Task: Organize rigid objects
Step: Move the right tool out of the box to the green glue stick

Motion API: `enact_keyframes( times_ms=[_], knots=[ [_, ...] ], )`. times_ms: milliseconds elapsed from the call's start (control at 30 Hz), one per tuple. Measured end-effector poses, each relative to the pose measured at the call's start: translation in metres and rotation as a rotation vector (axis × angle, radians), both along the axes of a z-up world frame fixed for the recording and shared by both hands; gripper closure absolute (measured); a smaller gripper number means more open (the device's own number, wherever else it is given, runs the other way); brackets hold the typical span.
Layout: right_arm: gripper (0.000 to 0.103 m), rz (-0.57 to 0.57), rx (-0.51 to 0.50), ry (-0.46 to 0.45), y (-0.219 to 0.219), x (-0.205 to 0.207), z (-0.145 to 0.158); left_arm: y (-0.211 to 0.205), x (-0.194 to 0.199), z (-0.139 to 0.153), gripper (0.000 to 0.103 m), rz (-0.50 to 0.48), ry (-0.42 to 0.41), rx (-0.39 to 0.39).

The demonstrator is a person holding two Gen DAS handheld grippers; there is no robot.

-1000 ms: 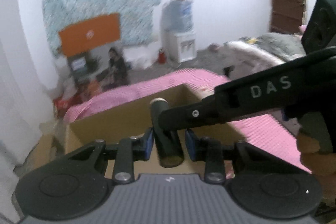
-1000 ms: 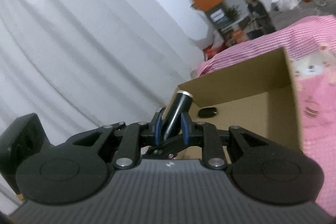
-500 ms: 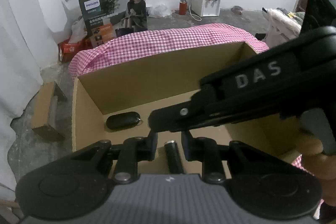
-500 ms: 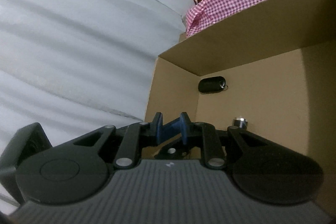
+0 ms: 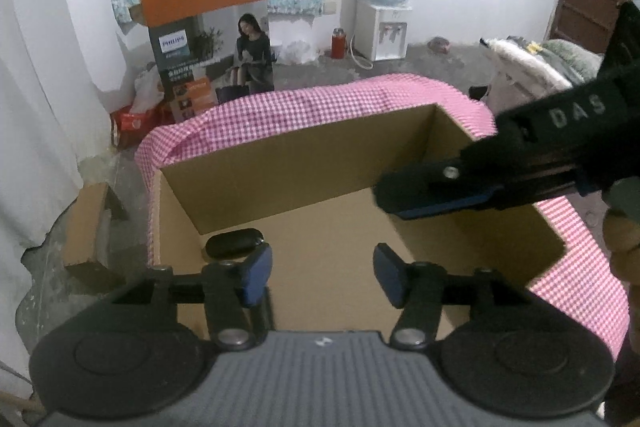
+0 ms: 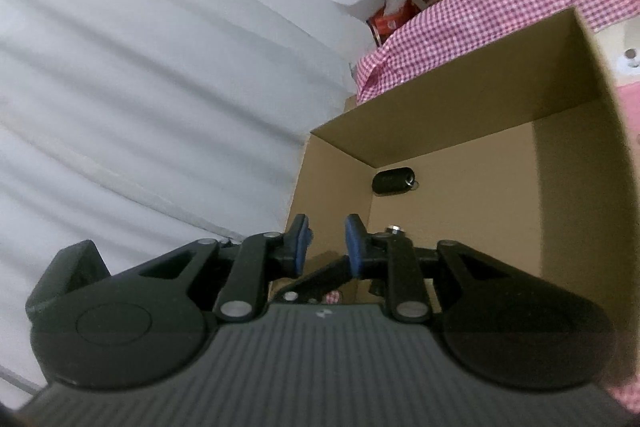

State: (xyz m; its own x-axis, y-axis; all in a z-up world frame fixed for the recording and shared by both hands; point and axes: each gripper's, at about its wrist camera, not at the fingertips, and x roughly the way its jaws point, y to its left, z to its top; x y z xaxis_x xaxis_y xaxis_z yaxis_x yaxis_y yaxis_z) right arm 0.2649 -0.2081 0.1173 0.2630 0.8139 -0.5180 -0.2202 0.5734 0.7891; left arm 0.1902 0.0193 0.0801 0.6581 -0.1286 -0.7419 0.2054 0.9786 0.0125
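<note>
An open cardboard box (image 5: 304,163) lies below both grippers, and a black oval case (image 5: 234,243) rests in its far left corner. My left gripper (image 5: 322,275) hangs over the box floor, its jaws opening with nothing between them. From the right, my right gripper (image 5: 388,195) reaches in over the box. In the right wrist view its jaws (image 6: 327,247) are opening a little and show only the box (image 6: 460,107) through the gap. The silver cap of a black cylinder (image 6: 394,228) peeks out behind the right finger; the rest is hidden. The case (image 6: 394,180) lies beyond.
The box sits on a pink checked cloth (image 5: 576,267). A white curtain (image 6: 140,87) hangs to the left. On the floor beyond stand a printed carton (image 5: 208,67) and a water dispenser (image 5: 384,27). A hand (image 5: 618,239) shows at the right edge.
The black cylinder, held by both grippers a second ago, has been let go into the box. The left jaws have spread wide. Both grippers sank over the box, and the right one drew back rightward.
</note>
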Motion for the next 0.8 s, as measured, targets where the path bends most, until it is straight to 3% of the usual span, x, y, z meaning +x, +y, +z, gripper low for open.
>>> enact_keyframes(
  times_ms=[200, 400, 467, 600, 800],
  knots=[
    [0.077, -0.013, 0.004, -0.053, -0.028, -0.032, 0.015, -0.004, -0.029, 0.012, 0.036, -0.014, -0.045, -0.008],
    [0.06, -0.07, -0.006, -0.13, -0.074, -0.078, 0.029, -0.018, -0.067, 0.019, 0.027, -0.054, -0.094, -0.044],
    [0.058, -0.099, -0.021, -0.155, -0.09, -0.093, 0.03, -0.026, -0.081, 0.018, 0.024, -0.082, -0.109, -0.058],
    [0.057, -0.167, -0.066, -0.192, -0.122, -0.124, 0.024, -0.048, -0.105, 0.011, 0.021, -0.145, -0.131, -0.066],
    [0.057, -0.25, -0.131, -0.176, -0.153, -0.153, -0.008, -0.096, -0.124, -0.016, 0.021, -0.264, -0.127, -0.045]
  ],
)
